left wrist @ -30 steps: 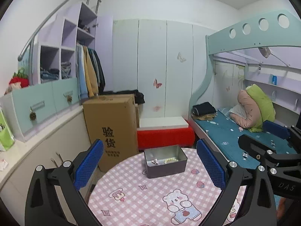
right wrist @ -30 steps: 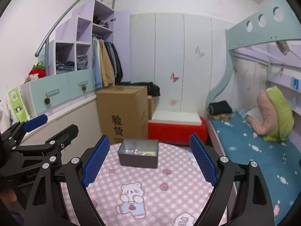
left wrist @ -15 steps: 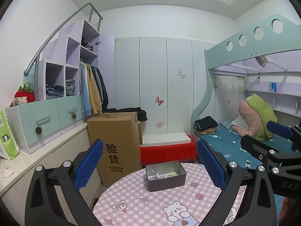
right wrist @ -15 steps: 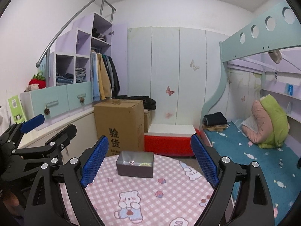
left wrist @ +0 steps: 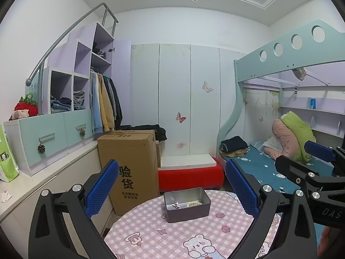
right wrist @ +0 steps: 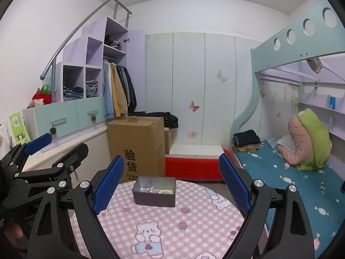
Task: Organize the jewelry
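On the pink checked table at lower frame, the left tool and right tool hover spread and empty, flanking the grey tin beyond, which holds jewelry, likely staged for access.

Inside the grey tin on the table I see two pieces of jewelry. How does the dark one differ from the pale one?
The dark piece is a small compact clump; the pale piece is a longer strand that looks beaded. The dark piece lies left of the pale piece in the left wrist view, the pale piece nearer the tin's middle. The dark piece looks brownish with pale spots, the pale piece cream. Both lie on the floor of the open tin, untouched by either gripper.
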### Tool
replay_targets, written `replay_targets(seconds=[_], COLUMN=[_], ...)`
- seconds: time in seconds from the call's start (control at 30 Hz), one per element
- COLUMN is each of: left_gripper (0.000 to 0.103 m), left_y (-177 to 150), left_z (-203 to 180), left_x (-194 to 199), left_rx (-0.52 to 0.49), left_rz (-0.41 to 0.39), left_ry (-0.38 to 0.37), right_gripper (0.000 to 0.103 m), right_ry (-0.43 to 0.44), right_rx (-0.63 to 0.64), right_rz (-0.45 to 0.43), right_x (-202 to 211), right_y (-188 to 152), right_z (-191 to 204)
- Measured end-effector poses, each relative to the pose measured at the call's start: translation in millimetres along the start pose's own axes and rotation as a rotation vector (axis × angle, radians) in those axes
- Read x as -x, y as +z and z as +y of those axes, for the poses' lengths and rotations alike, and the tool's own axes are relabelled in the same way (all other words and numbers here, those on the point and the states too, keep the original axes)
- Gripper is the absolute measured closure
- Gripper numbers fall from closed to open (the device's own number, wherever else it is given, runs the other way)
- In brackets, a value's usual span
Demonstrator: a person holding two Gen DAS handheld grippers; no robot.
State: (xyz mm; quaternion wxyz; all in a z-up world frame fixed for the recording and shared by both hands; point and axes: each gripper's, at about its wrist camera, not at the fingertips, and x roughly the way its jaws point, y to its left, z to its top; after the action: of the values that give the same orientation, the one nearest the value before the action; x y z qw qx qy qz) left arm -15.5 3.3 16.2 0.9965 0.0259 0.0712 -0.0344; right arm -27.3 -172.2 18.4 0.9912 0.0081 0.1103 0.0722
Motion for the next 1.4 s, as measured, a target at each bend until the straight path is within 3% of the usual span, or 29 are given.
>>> replay_targets(seconds=[1.4], left_gripper=[0.007], left_y=[-1.4], left_z=[-2.6], left_x=[-11.6], left_rx=[-0.003], left_rz=[0.015], left_ry=[0.0], right_gripper=[0.017], right_ry=[0.004], right_rx=[-0.013], right_rz=[0.021], right_x=[-12.5], right_y=[-2.9], right_z=[-5.9])
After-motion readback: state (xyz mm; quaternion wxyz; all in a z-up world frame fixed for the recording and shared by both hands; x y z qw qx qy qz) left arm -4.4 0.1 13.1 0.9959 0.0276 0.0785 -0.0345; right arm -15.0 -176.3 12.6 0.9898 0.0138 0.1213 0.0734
